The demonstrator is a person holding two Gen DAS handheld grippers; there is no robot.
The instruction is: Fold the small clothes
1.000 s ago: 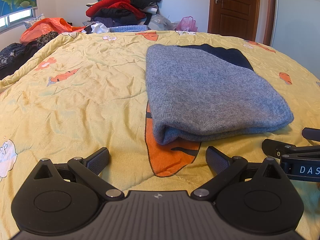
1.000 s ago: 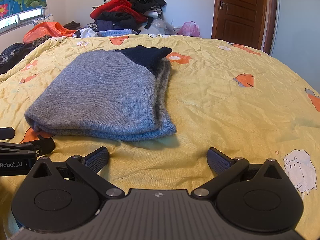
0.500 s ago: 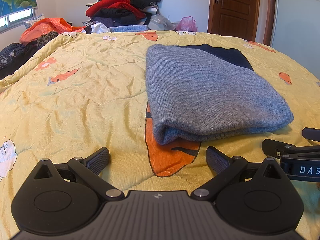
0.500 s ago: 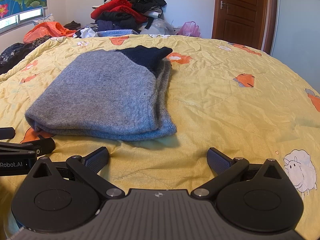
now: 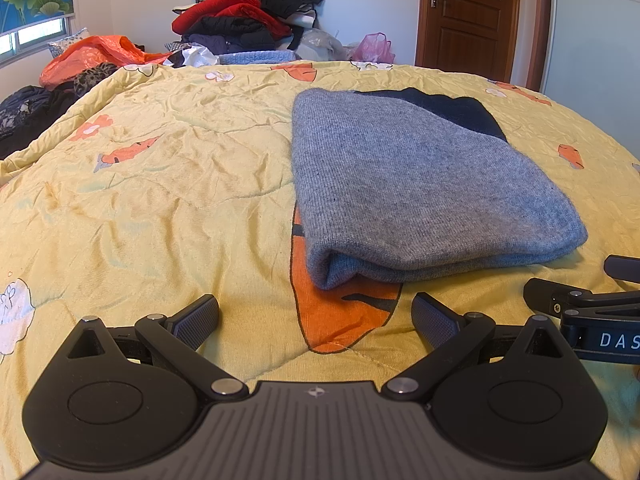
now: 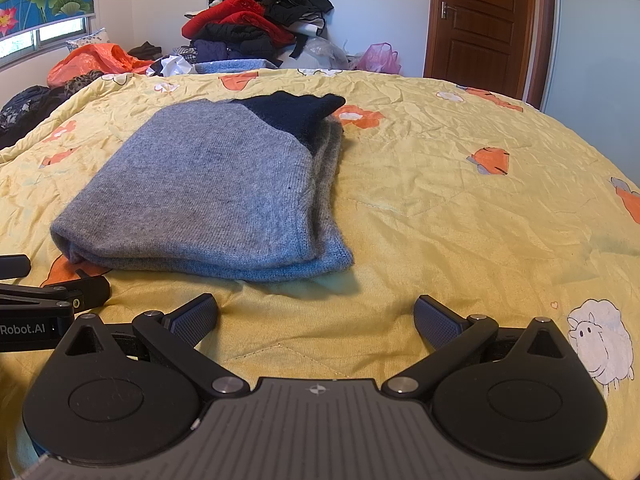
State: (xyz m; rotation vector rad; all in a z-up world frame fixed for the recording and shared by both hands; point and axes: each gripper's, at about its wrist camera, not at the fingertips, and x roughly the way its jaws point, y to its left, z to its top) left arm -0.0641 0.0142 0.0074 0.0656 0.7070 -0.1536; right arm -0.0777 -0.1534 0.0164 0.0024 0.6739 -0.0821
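The grey sweater [image 5: 420, 184] lies folded into a thick pad on the yellow quilt [image 5: 160, 200] of the bed, its rolled fold edge facing the cameras and a dark blue part [image 6: 296, 114] at the far end. Both tongs rest low on the quilt at the near side, likely set down because this fold looks finished. The left tongs [image 5: 316, 320] are released, jaws spread wide with nothing between them, the sweater at 1 o'clock just beyond. The right tongs [image 6: 316, 318] are equally spread and empty, the sweater at 11 o'clock. Nothing blocks the way to it. At 12 o'clock, beyond the bed, a pile of clothes [image 6: 256, 28] waits; a wooden door [image 5: 470, 16] stands at 1 o'clock.
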